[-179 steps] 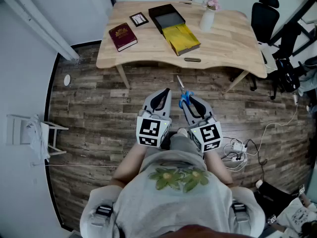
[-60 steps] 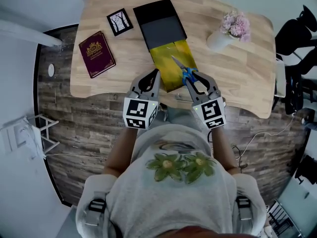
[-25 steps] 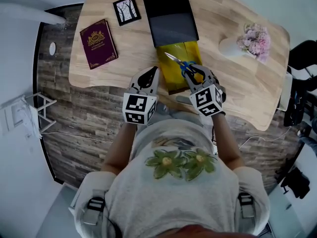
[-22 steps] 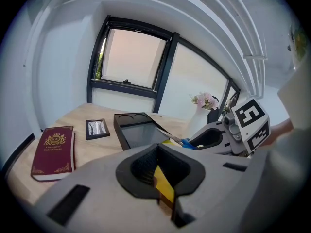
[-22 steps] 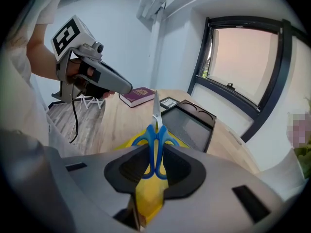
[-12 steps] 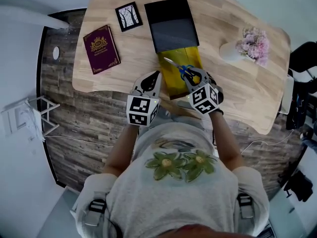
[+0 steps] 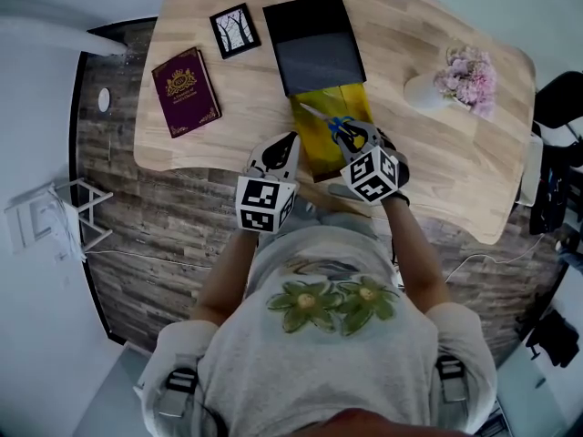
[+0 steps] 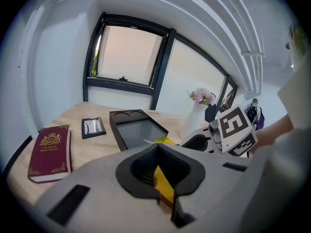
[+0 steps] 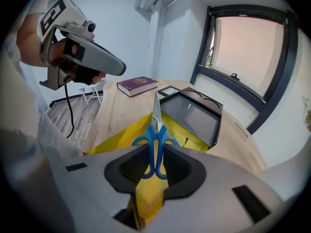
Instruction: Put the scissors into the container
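The right gripper [image 7: 353, 138] is clamped on the blue handles of the scissors [image 7: 330, 125], with the jaws pressed against both loops and the closed blades projecting forward. The scissors are held in the air above the yellow container [image 7: 312, 149], over its middle, with the blade tip aimed at the black box [image 7: 314, 44] that adjoins the container's far end. Seven seconds ago the person stands well back from the table [image 7: 437, 153] with the scissors over the floor. By 2.4 seconds ago the scissors reach the container's near end, and in the last second they advance over its interior. Between the previous half second and now the scissors barely shift, and only the right gripper tilts a little more. The carry therefore appears complete, and the step in hand is the lowering and release. The scissors do not appear to touch the container floor yet, though the exact clearance cannot be read. The left gripper [image 7: 284, 142] hangs just beside the container's left near corner, jaws closed together with nothing in them, and it takes no part in the placement. The next move calls for a short descent inside the container walls, then opening the right jaws. Releasing from too high could let the scissors bounce or land with the blades across the rim.
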A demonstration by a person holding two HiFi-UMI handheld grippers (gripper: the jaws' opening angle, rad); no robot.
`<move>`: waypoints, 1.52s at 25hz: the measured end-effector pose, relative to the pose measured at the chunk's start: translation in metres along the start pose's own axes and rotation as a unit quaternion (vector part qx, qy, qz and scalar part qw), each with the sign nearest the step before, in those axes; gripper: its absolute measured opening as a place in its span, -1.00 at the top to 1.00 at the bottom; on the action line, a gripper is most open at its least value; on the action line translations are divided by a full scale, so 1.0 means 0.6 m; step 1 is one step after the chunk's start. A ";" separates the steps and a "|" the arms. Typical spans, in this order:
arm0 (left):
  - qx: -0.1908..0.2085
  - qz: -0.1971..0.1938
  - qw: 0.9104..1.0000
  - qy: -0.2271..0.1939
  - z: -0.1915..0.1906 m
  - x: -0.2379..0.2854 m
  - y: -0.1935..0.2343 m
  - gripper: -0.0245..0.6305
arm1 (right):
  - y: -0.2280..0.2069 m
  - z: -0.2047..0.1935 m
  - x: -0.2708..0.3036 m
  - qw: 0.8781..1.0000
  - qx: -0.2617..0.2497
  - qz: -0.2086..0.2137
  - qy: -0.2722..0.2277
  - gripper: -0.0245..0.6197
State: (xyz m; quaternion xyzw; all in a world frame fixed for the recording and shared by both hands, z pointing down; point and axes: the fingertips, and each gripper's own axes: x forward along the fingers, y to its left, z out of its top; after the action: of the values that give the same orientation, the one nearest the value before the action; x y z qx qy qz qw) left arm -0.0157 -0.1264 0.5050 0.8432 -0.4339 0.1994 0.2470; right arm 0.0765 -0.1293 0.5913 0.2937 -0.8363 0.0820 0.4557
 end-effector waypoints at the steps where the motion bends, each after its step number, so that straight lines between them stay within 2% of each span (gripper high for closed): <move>1: -0.001 0.000 1.000 -0.001 0.000 0.001 0.000 0.91 | -0.001 -0.003 0.003 1.000 -0.002 0.001 0.003 0.66; 10: -0.003 -0.002 1.000 0.009 -0.015 0.000 0.000 0.91 | 0.002 -0.022 0.023 0.999 -0.012 0.009 0.030 0.65; 38: -0.012 -0.016 1.000 0.024 -0.038 0.023 -0.008 0.91 | 0.013 -0.050 0.068 0.997 -0.015 0.039 0.069 0.65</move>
State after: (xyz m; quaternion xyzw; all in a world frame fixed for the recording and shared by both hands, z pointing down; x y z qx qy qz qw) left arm -0.0070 -0.1192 0.5297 0.8419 -0.4171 0.2100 0.2704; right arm 0.0763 -0.1278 0.6426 0.2474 -0.8148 0.1075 0.5131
